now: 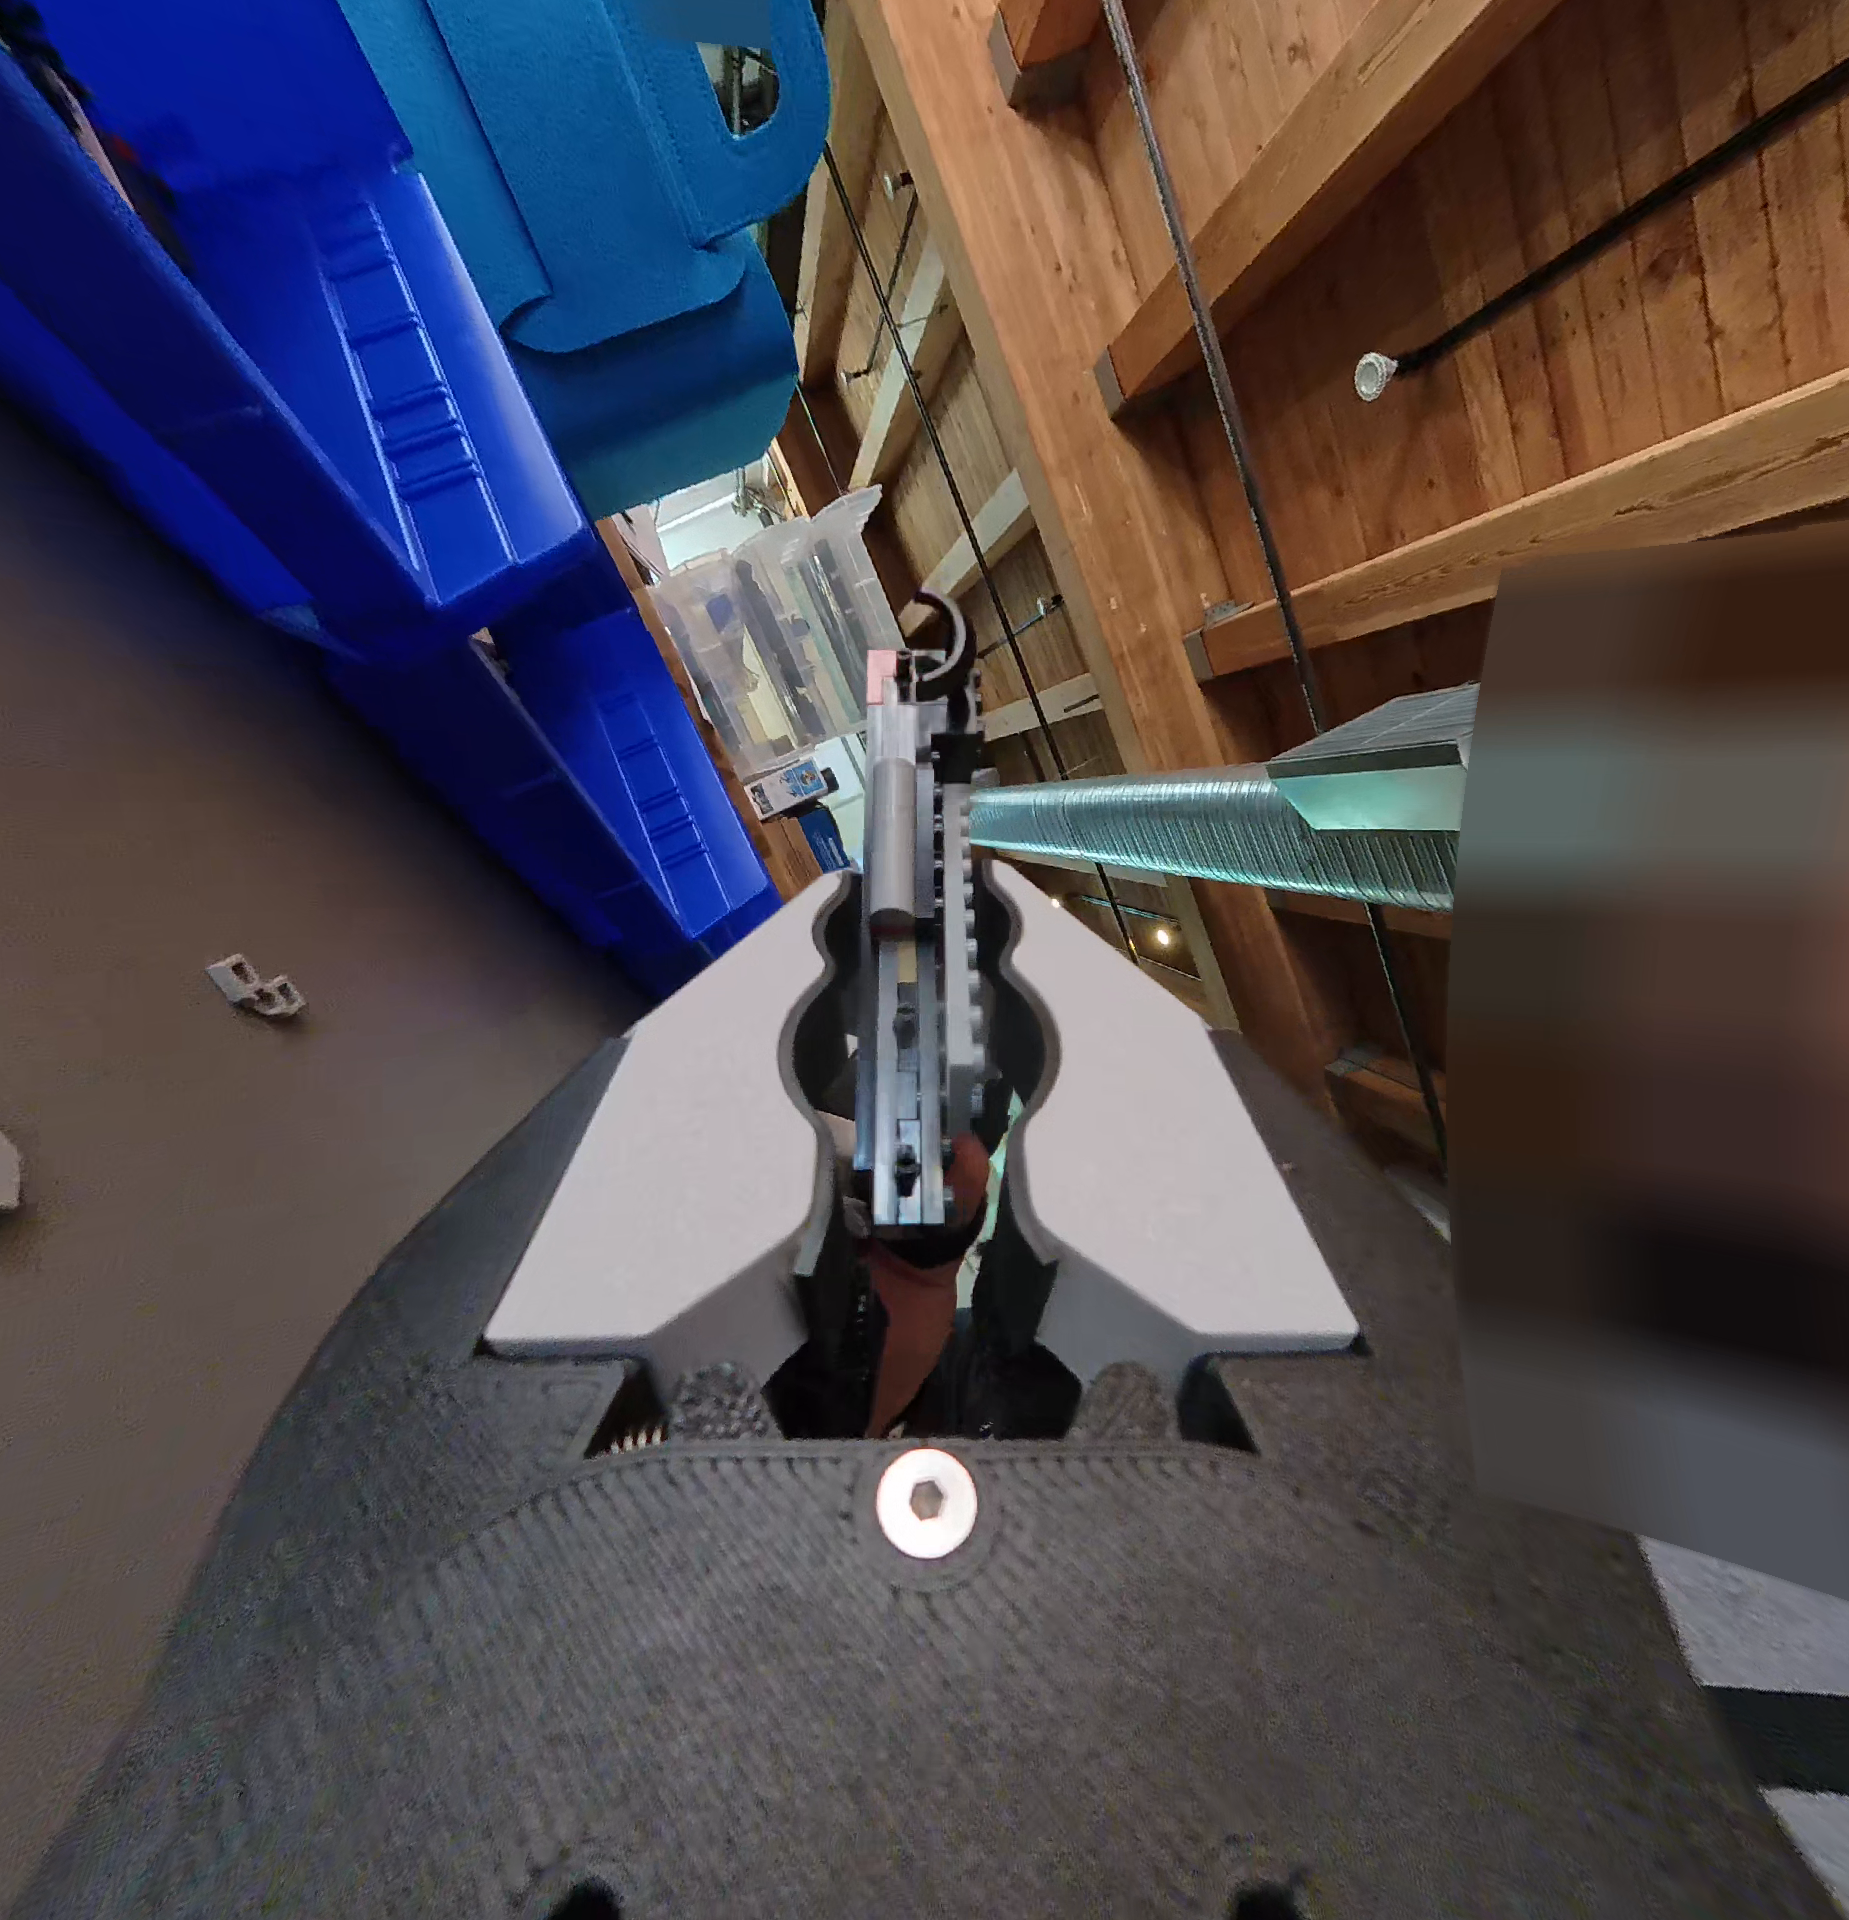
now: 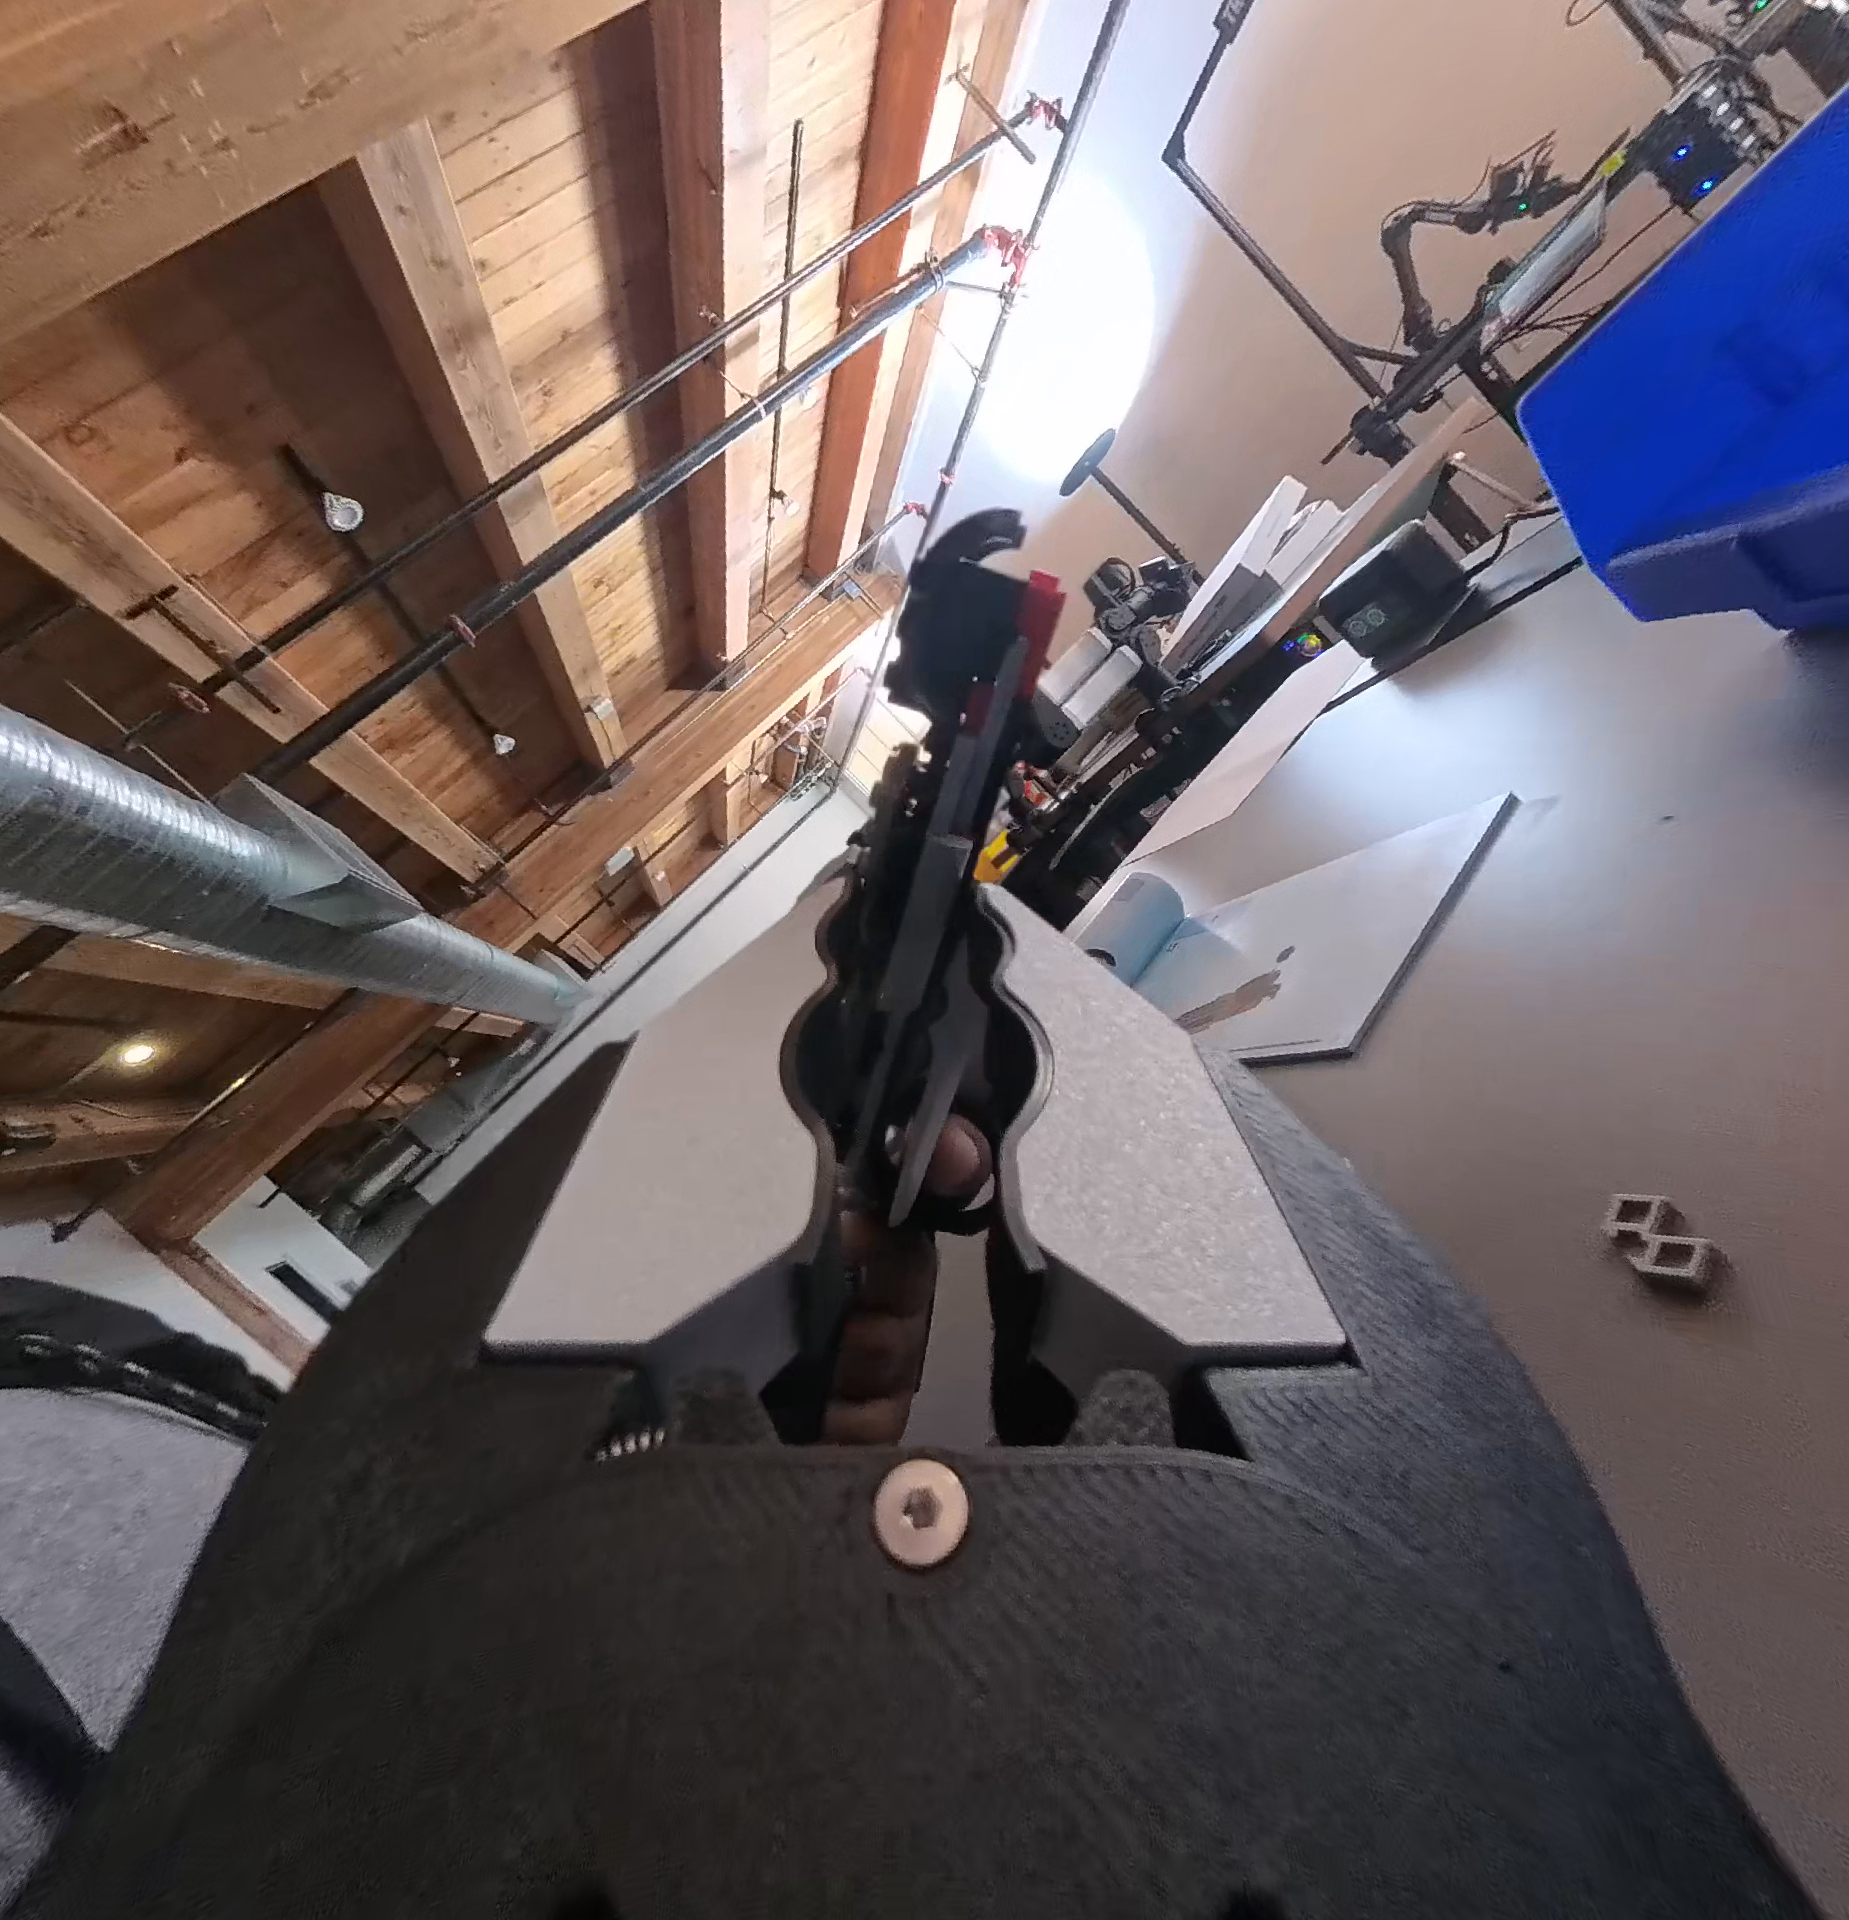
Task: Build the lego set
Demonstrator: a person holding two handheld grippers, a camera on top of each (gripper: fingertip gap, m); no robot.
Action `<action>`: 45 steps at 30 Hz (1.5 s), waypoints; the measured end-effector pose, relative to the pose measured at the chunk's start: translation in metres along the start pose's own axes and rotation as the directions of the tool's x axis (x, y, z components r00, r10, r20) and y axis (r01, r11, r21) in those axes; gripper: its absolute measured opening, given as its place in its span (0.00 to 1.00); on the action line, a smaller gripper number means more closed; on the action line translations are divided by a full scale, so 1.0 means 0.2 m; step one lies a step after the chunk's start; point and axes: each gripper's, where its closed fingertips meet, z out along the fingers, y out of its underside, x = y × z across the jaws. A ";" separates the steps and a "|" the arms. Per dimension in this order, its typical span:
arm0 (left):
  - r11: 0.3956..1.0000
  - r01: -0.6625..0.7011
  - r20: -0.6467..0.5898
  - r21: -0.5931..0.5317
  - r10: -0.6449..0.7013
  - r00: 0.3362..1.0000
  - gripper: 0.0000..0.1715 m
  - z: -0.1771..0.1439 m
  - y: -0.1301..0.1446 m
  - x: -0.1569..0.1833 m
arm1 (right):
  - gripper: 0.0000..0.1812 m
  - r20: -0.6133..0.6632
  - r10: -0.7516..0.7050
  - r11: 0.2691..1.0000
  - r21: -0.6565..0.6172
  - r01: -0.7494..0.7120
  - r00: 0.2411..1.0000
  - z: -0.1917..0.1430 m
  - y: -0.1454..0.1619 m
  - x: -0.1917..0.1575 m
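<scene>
In the left wrist view my left gripper (image 1: pixel 915 935) is shut on a long grey and black lego assembly (image 1: pixel 904 1039). It stands upright between the pads, with a pink piece and a black arch at its far end. In the right wrist view my right gripper (image 2: pixel 915 935) is shut on a dark lego assembly (image 2: pixel 946 883) with red pieces and a black arch at its far end. I cannot tell whether both hold the same build. A person's fingertip (image 2: pixel 961 1158) shows behind the jaws. Both grippers are tilted up, off the table.
A small loose grey lego piece (image 1: pixel 257 985) lies on the brown table (image 1: pixel 172 1195); it also shows in the right wrist view (image 2: pixel 1663 1257). Blue bins (image 1: pixel 400 416) stand along the table edge. A white board (image 2: pixel 1346 935) lies flat farther back. The grippers are tip to tip, or close to it.
</scene>
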 end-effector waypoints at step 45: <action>0.989 -0.150 0.097 0.008 0.148 0.984 0.15 -0.15 -0.04 -0.07 | 0.10 0.043 0.347 0.928 0.130 -0.349 0.937 0.03 -0.04 0.16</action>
